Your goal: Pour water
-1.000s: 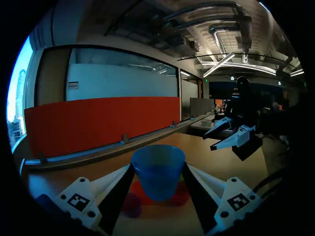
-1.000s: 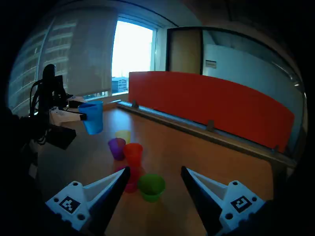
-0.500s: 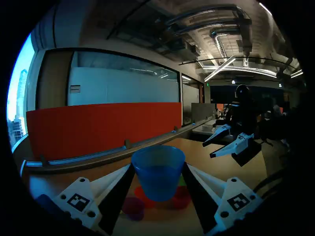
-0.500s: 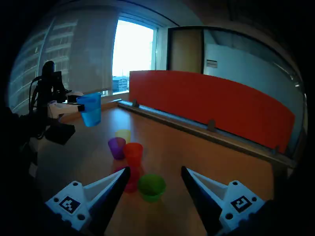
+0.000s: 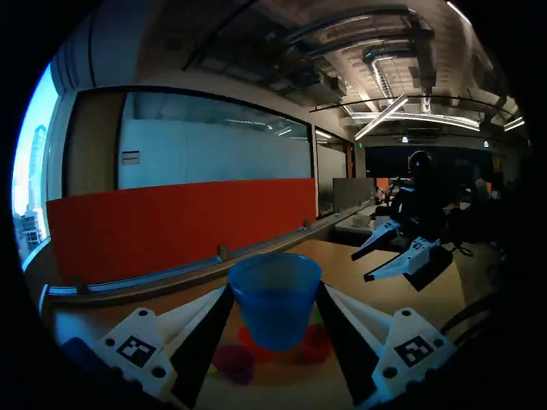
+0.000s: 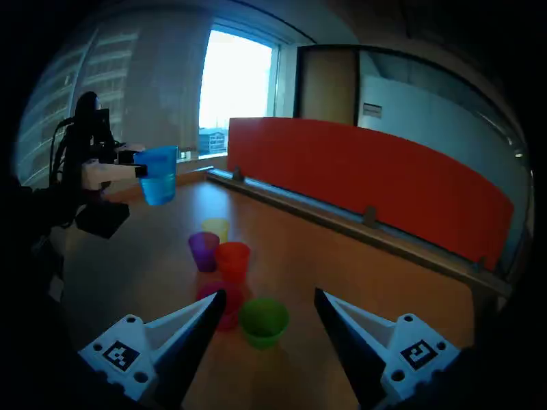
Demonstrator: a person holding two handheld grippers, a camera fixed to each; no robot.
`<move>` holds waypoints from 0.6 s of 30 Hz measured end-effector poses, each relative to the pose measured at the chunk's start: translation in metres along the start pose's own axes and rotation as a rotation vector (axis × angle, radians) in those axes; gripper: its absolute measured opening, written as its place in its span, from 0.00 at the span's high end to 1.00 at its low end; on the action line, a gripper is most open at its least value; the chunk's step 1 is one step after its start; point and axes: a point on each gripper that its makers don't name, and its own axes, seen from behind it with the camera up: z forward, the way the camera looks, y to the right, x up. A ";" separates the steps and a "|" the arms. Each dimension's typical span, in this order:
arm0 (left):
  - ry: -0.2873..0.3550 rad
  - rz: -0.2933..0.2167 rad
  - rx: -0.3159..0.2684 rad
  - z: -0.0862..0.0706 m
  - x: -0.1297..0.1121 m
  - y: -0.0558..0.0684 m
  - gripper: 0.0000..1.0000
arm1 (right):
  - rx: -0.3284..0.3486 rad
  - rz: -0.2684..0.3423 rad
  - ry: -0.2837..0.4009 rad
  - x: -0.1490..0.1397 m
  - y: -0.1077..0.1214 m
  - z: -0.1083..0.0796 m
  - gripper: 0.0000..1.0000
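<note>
Left gripper view: blue cup (image 5: pixel 275 311) in left gripper (image 5: pixel 275 287)

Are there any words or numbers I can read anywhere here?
Small white sign on the frosted glass wall: too blurred to read.
Square black-and-white marker on the right tongs: a pattern, no letters.
Nothing else readable.

The left gripper (image 6: pixel 141 171) lifted the blue cup (image 6: pixel 158 182) a little higher above the table (image 6: pixel 130 270). The cups (image 5: pixel 233 359) beneath it sank lower in the left gripper view.
</note>
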 end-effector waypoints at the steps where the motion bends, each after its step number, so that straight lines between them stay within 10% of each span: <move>1: 0.000 0.001 0.001 0.000 0.001 0.000 0.16 | 0.001 -0.004 -0.007 -0.003 0.000 0.001 0.00; 18: -0.012 0.018 0.011 -0.005 0.006 -0.007 0.16 | 0.026 -0.032 -0.126 -0.045 0.002 0.016 0.00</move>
